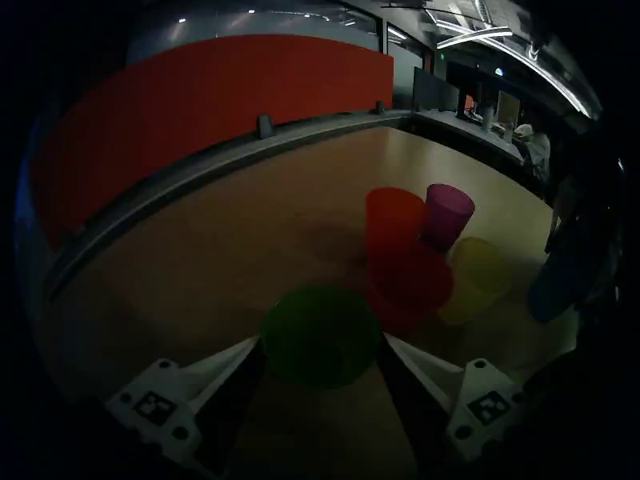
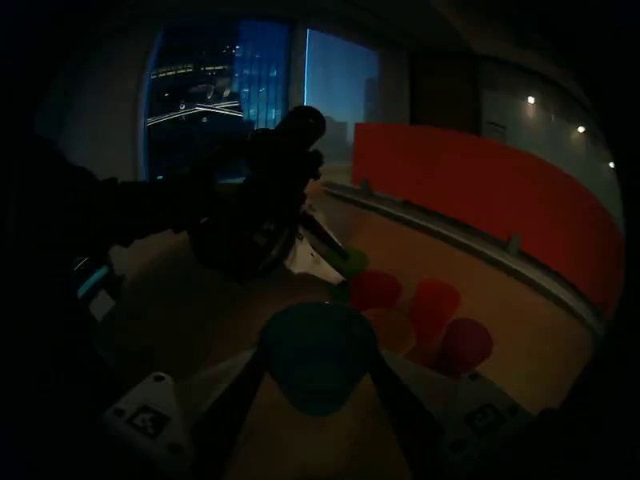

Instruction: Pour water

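Green cup (image 1: 320, 334) sat pinched in left gripper (image 1: 322, 342) at 6 o'clock; teal cup (image 2: 318, 360) pinched in right gripper (image 2: 318, 352). Cups looked light, thin-walled, slippery, crushable: grip mid-wall, gently. Red cup (image 1: 396, 220) stood at 1 o'clock from green.

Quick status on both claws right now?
Left claw: closed, holding green cup.
Right claw: closed, holding blue cup.
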